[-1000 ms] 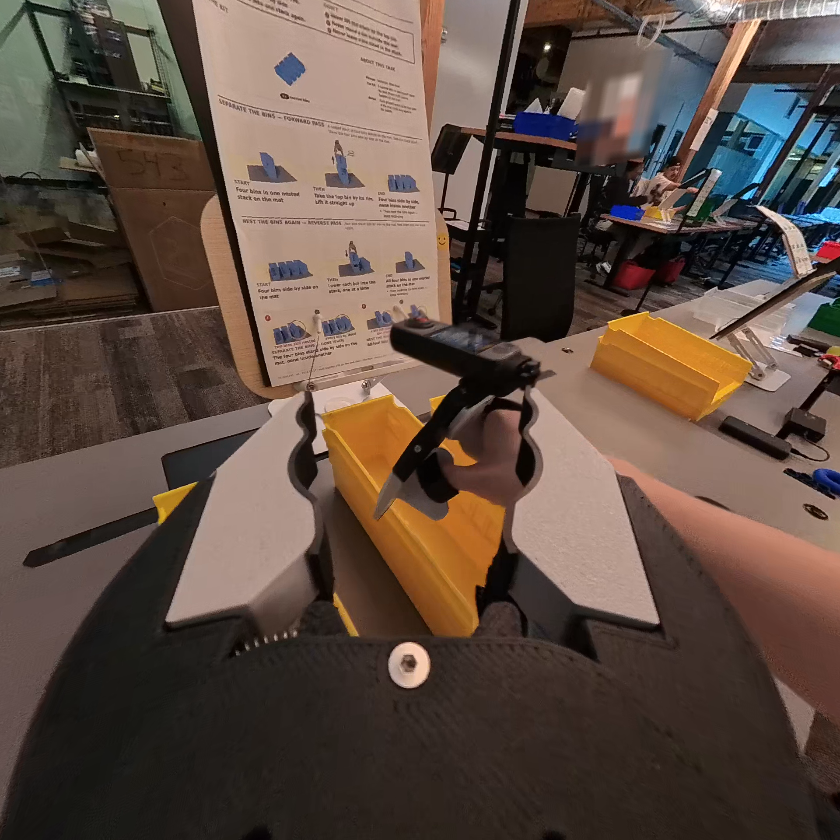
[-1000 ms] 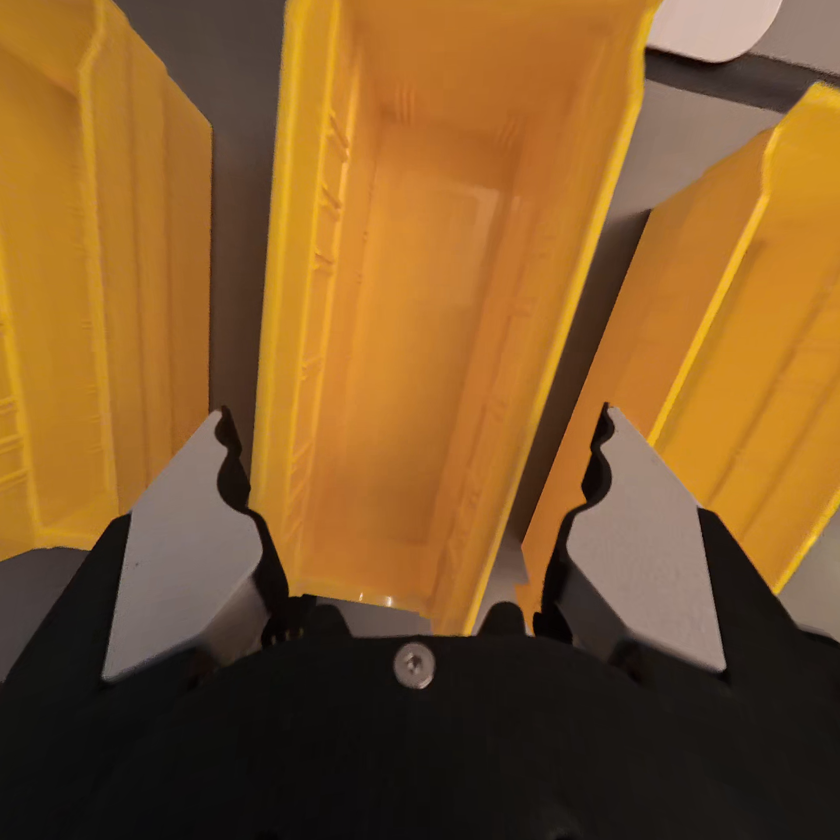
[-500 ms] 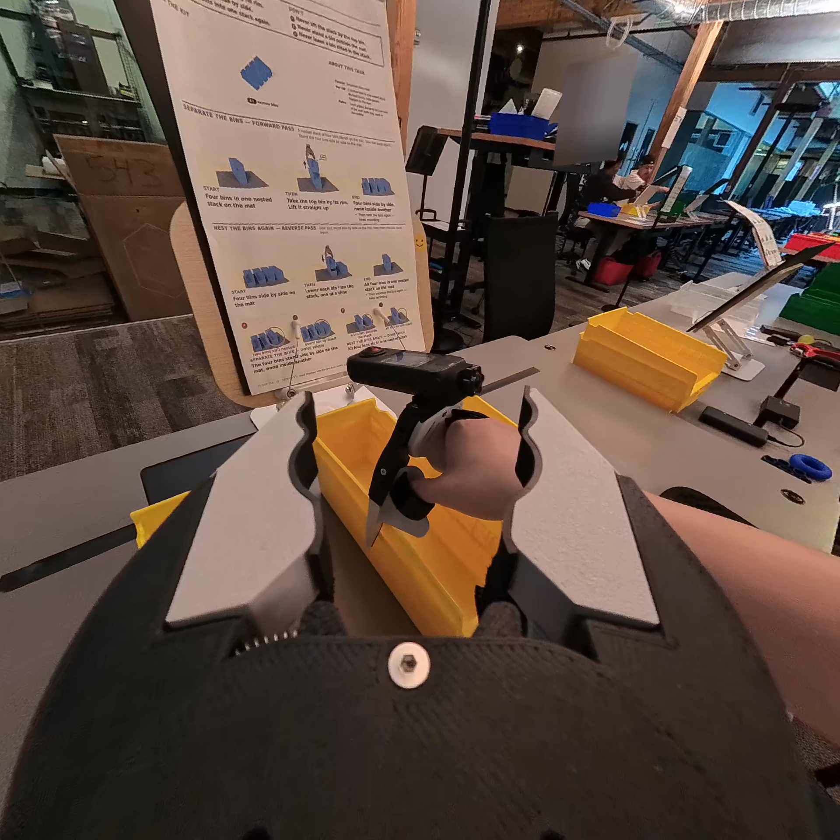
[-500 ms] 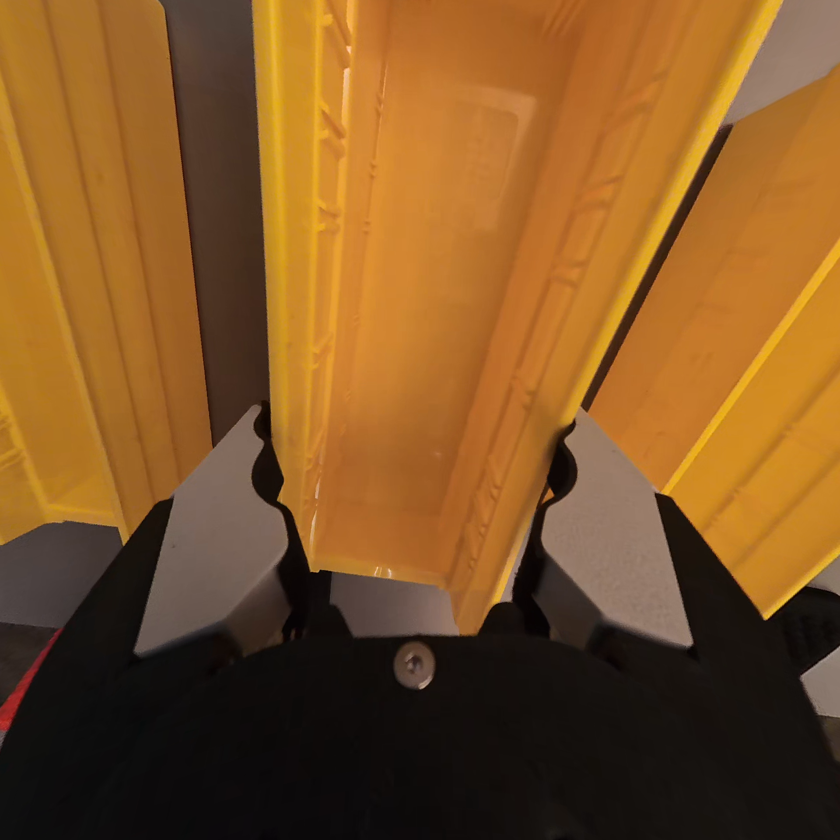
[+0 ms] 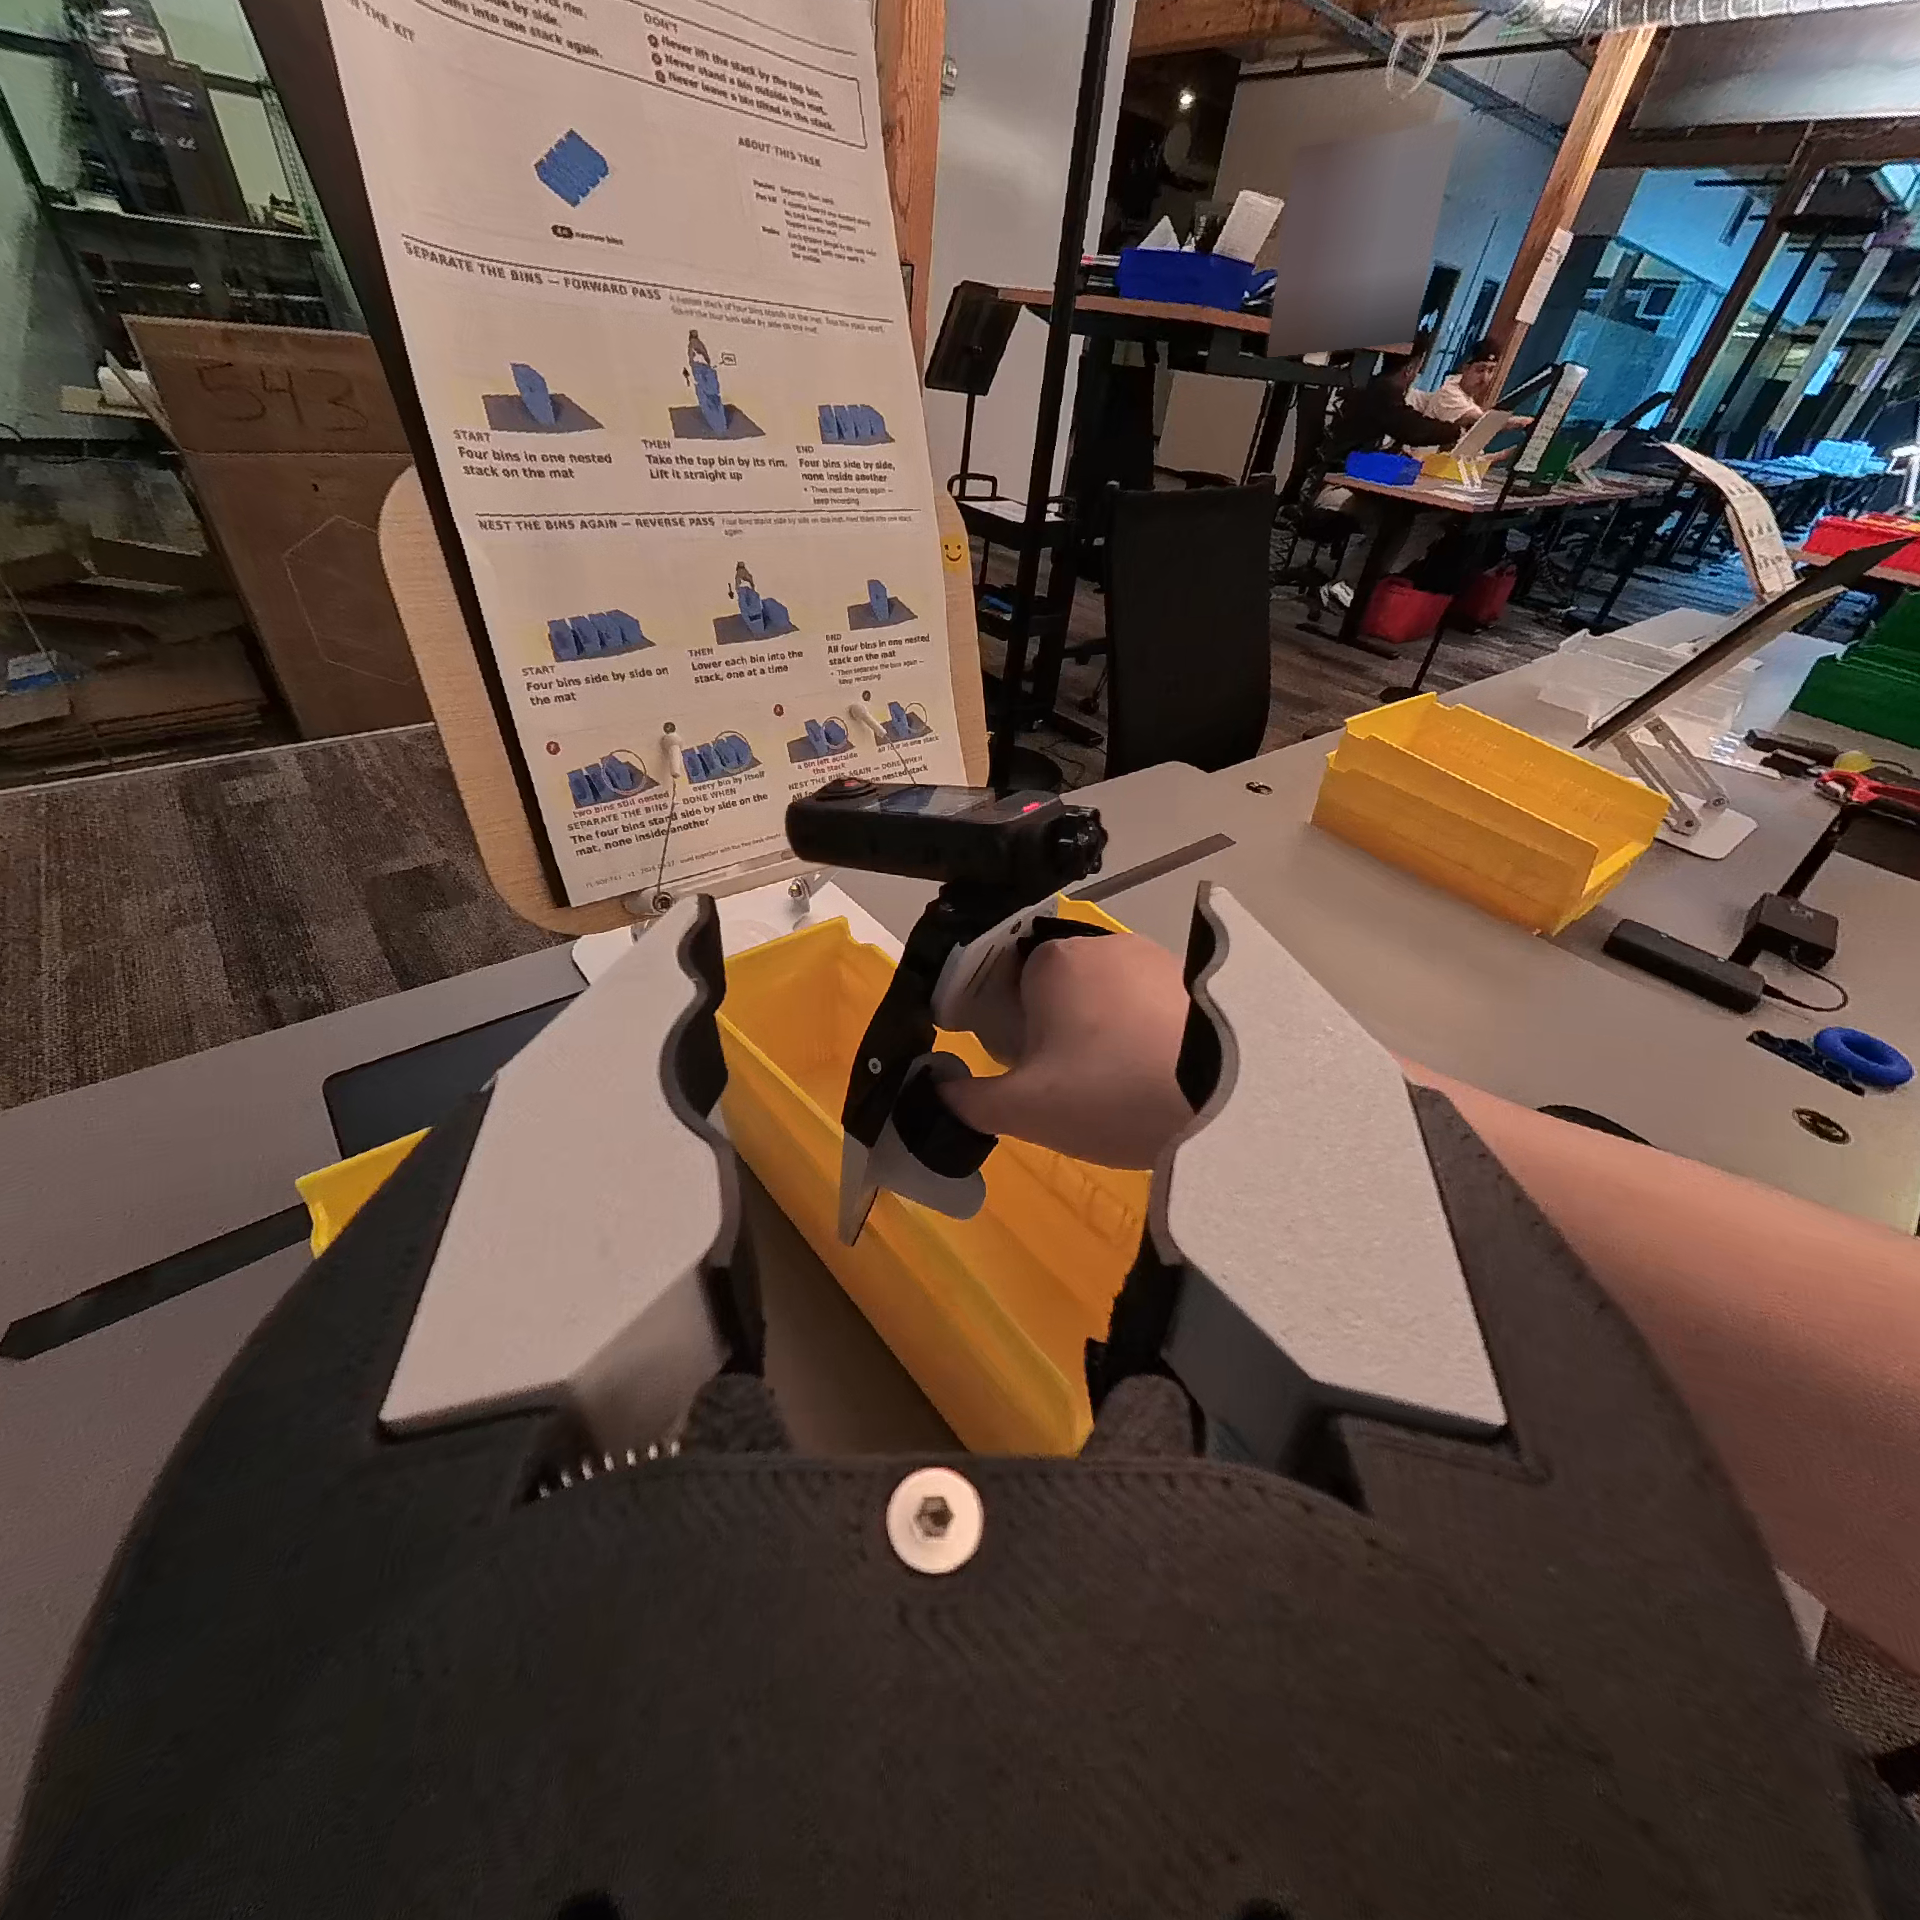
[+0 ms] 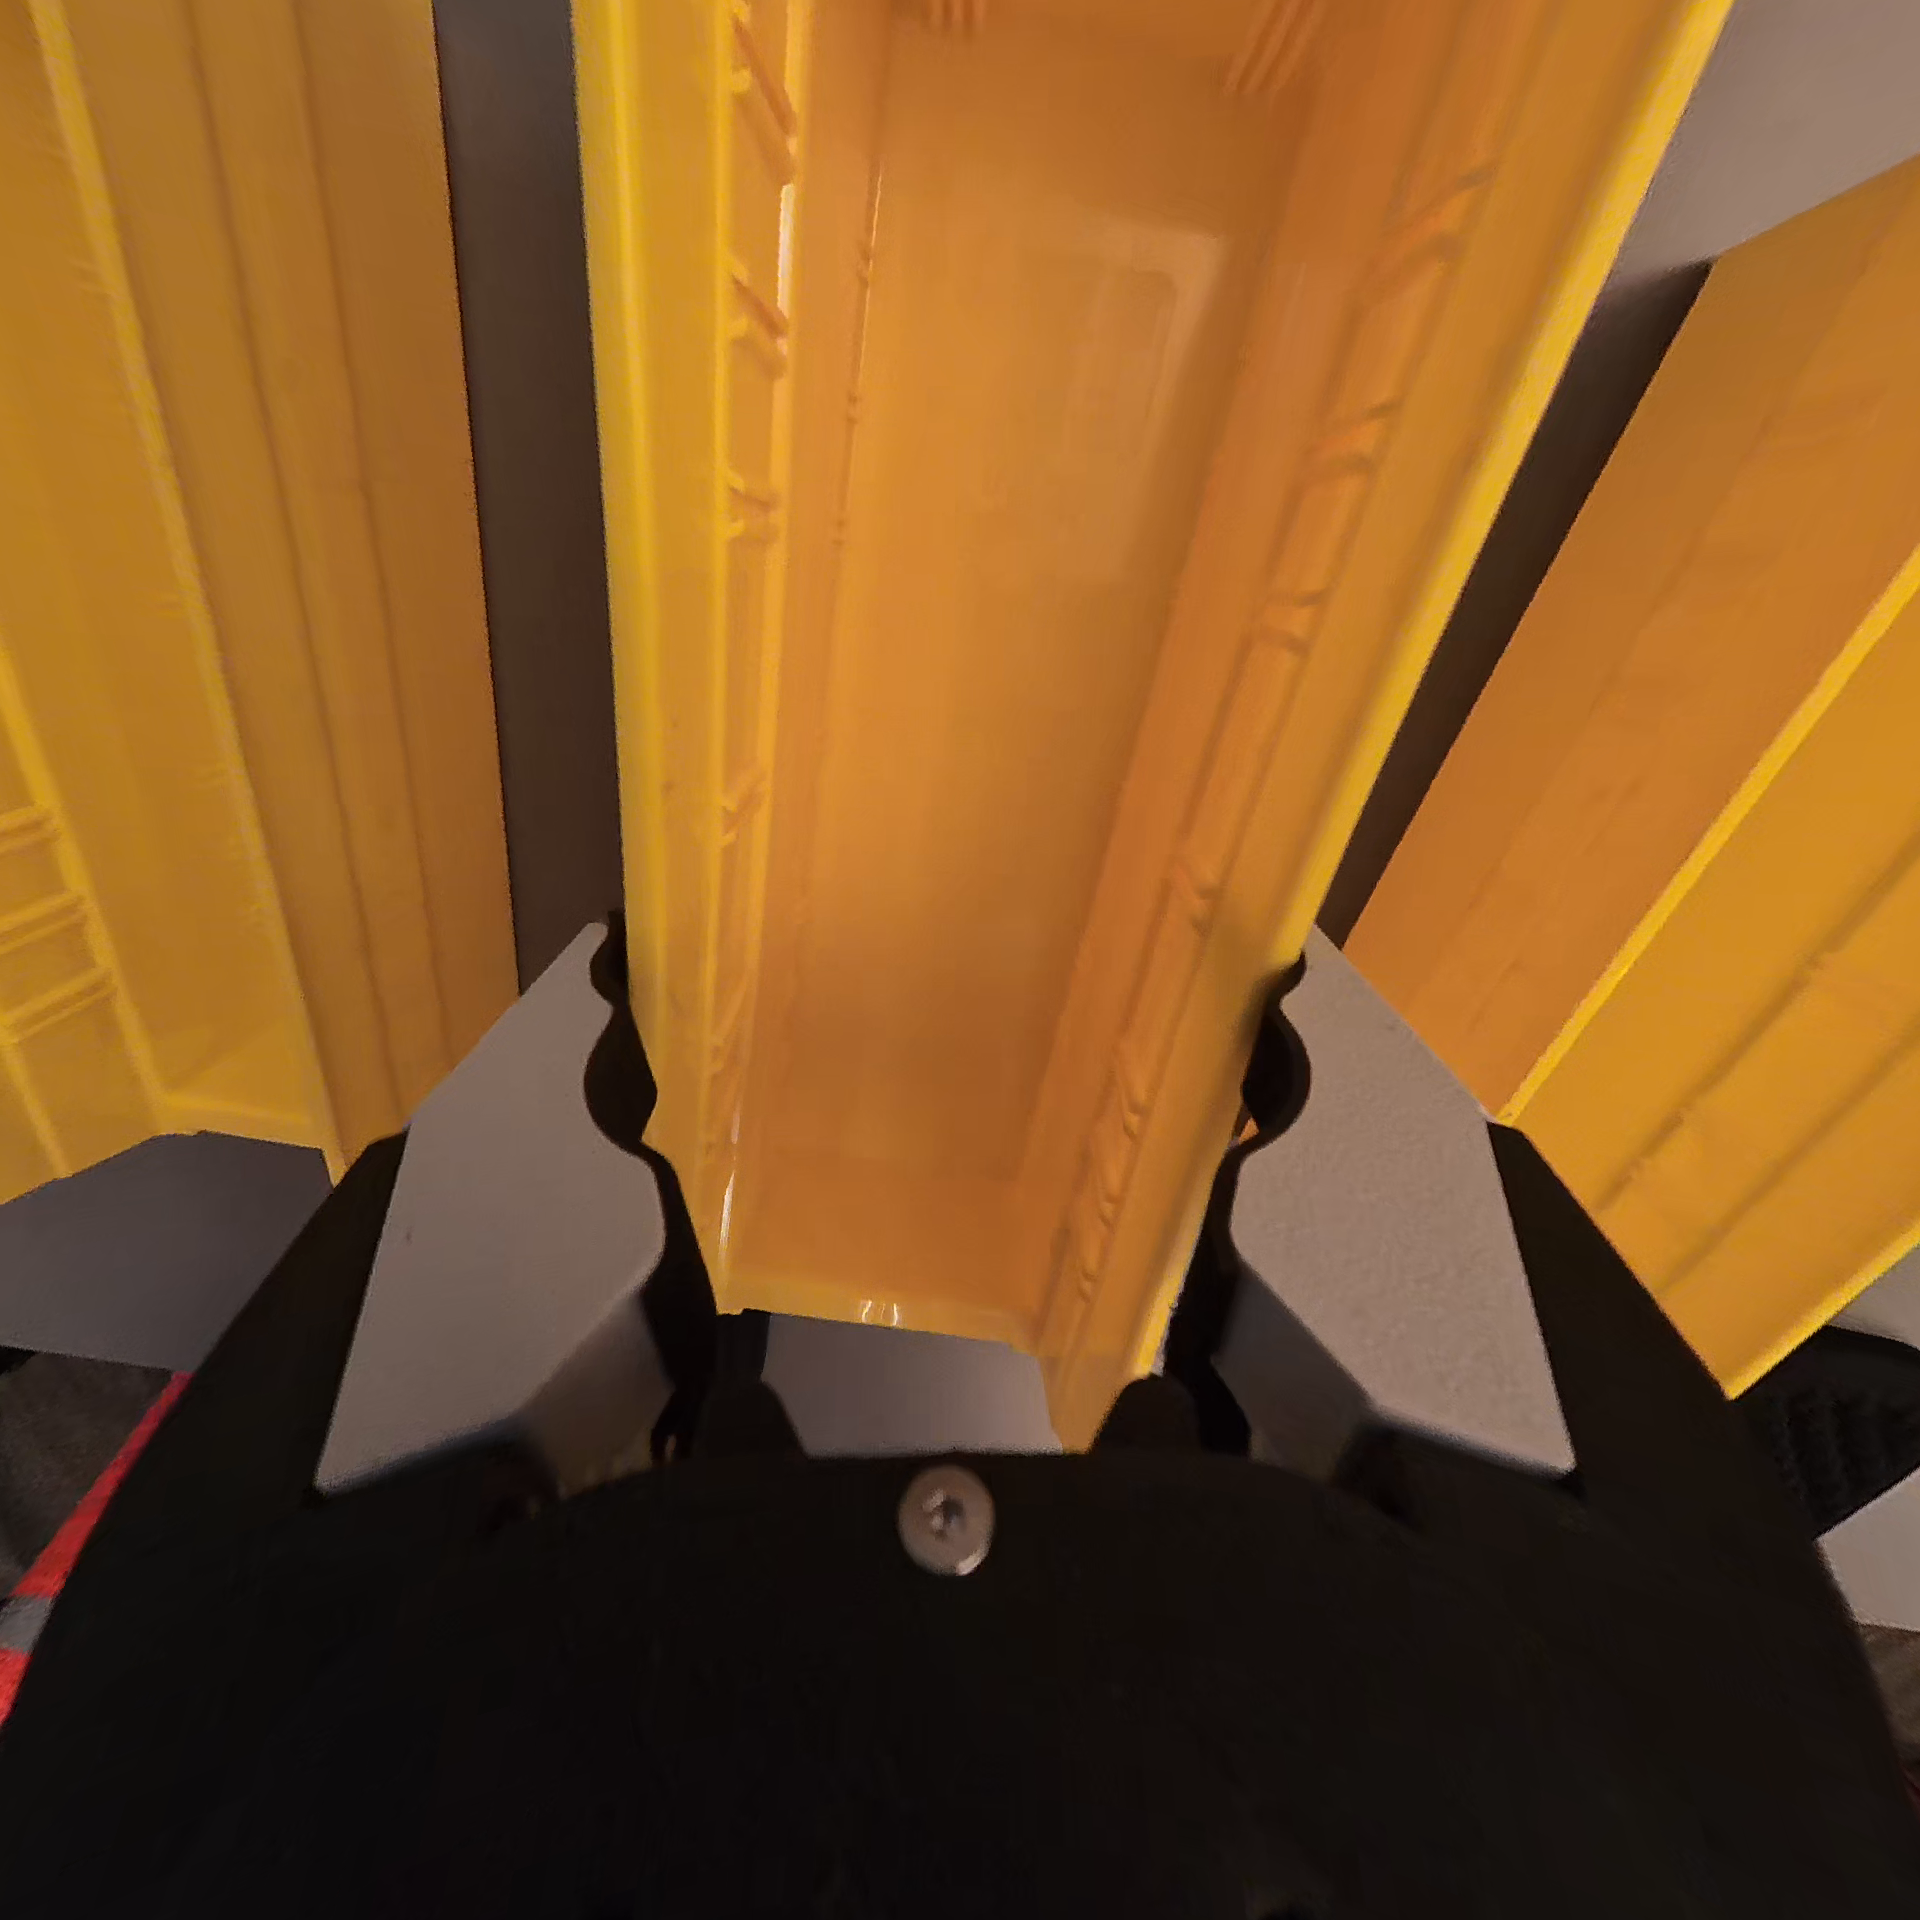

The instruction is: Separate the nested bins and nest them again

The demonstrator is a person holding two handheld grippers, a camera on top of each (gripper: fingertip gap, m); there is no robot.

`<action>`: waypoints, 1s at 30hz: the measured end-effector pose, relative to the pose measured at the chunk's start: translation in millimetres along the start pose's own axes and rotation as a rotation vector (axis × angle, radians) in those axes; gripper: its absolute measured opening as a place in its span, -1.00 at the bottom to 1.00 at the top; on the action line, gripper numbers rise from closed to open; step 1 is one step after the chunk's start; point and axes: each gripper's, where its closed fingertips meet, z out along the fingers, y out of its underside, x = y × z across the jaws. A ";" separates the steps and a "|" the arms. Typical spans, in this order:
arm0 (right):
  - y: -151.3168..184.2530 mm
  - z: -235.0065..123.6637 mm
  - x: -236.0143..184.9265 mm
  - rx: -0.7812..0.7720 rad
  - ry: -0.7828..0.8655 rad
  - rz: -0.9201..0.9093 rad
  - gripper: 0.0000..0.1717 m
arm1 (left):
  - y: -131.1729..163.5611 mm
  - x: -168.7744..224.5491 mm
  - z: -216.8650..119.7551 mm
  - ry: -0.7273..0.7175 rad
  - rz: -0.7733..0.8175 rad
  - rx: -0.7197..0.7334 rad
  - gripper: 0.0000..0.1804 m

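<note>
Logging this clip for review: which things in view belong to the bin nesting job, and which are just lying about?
Job:
- middle yellow bin, clamped across its walls by the right gripper
- yellow bins on either side of it
- left gripper, open, holding nothing

Lying about:
- instruction poster
- separate stack of yellow bins
- blue ring
- black adapter

Middle bin (image 6: 966,727): I see yellow plastic, smooth with a slight sheen, moulded ribs along its walls.
Side bins (image 6: 239,582): same yellow plastic, ridged outer faces.
Right gripper (image 6: 951,1023): my fingers (image 6: 499,1174) look matt grey and finely grainy, black rubbery pads pressed to the bin's walls.
Left gripper (image 5: 951,997): matt grey fingers (image 5: 582,1174), coarse black textured body, a bright metal screw.
Table (image 5: 1351,997): smooth matt grey.
Poster (image 5: 665,436): white paper on a pale wood board.
Floor (image 5: 208,894): rough grey carpet.
</note>
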 end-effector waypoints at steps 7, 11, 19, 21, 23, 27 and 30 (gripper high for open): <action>4.2 1.1 -1.7 -0.017 0.001 -0.010 0.36 | -0.6 1.2 -0.7 0.004 0.001 0.003 -0.02; 4.4 -3.4 -1.0 -0.013 0.000 -0.011 0.36 | -0.7 -1.4 -3.0 0.000 -0.007 0.006 -0.02; 4.6 -8.6 0.3 -0.018 -0.004 -0.018 0.35 | -1.4 0.0 -1.9 0.002 -0.006 0.009 -0.02; 3.9 -9.3 -0.1 -0.013 -0.008 -0.018 0.35 | -0.7 1.1 -0.9 0.003 -0.001 0.003 -0.02; 3.5 -9.8 -0.8 -0.009 -0.014 -0.019 0.36 | -0.9 2.2 -0.8 0.004 0.001 0.004 -0.02; 2.4 -9.6 -2.1 0.004 -0.033 -0.021 0.36 | -2.2 2.0 -2.6 0.005 0.000 0.011 -0.02; 3.0 -7.5 -4.1 0.010 -0.072 -0.016 0.36 | -3.6 0.7 -2.7 0.003 -0.006 0.020 -0.02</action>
